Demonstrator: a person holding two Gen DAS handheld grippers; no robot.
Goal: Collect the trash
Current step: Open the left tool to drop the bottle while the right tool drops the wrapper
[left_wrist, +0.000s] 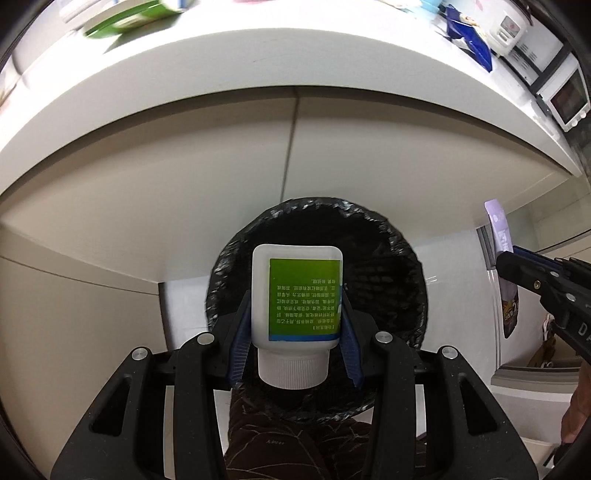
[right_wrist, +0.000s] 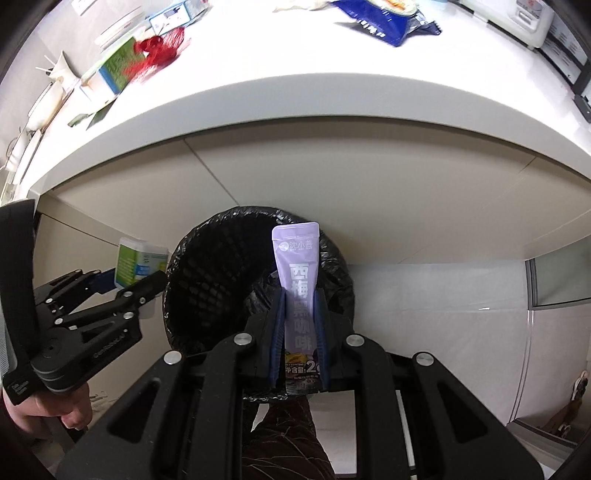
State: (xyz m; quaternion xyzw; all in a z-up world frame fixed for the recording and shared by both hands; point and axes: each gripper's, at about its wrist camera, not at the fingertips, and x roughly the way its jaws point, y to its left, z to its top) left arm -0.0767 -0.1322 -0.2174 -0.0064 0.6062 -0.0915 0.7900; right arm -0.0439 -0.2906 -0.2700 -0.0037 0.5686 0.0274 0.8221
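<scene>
Above the black-lined bin (left_wrist: 388, 258), the left tool (left_wrist: 295, 314) is clamped on a white bottle (left_wrist: 295, 295) and the right tool (right_wrist: 301, 332) on a purple sachet (right_wrist: 297, 266), neither dropped yet, while wrappers (right_wrist: 384, 22) remain on the counter (right_wrist: 277, 74).

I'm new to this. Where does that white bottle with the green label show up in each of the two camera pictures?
Left wrist view: the white bottle sits at centre, cap toward the camera, clamped between the left tongs.
Right wrist view: the same white bottle is at the left edge, held out in the other tongs.
Shared landmark: the black-lined trash bin under the white countertop, behind the bottle in both.
</scene>
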